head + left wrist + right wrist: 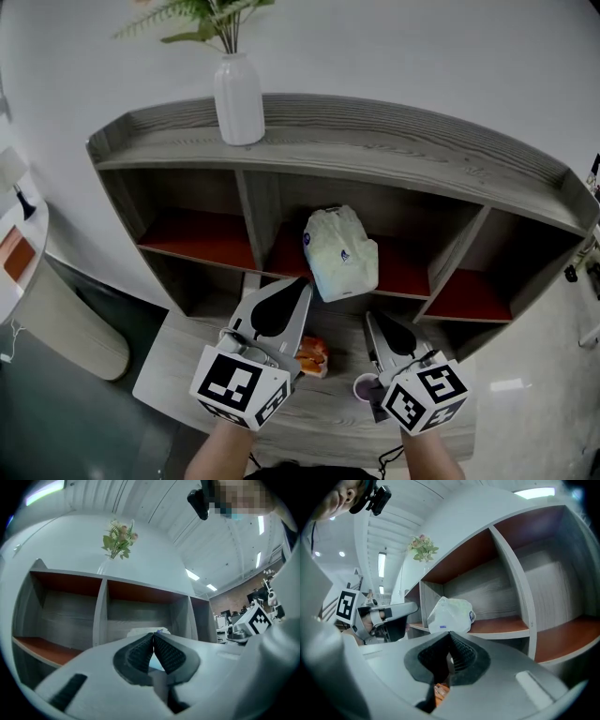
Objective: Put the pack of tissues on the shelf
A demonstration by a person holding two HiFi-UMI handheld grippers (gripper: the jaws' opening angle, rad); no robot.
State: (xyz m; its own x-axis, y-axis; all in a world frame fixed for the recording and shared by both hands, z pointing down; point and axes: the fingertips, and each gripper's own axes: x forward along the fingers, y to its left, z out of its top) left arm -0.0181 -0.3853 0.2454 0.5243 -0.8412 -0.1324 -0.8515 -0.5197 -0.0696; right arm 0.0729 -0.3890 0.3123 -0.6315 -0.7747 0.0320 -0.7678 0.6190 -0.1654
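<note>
- The left gripper [298, 283] has its jaws pressed together with nothing between them.
- The white soft-plastic pack of tissues [340, 251] lies just beside its tips, to their right.
- The pack sits in the middle compartment of the grey wooden shelf with red-brown boards [394, 141], overhanging the front edge.
- The right gripper [371, 321] is likewise closed and empty, below the pack.

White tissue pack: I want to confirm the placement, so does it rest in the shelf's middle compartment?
Yes, the white plastic pack of tissues lies inside the middle compartment of the grey wooden shelf.
</note>
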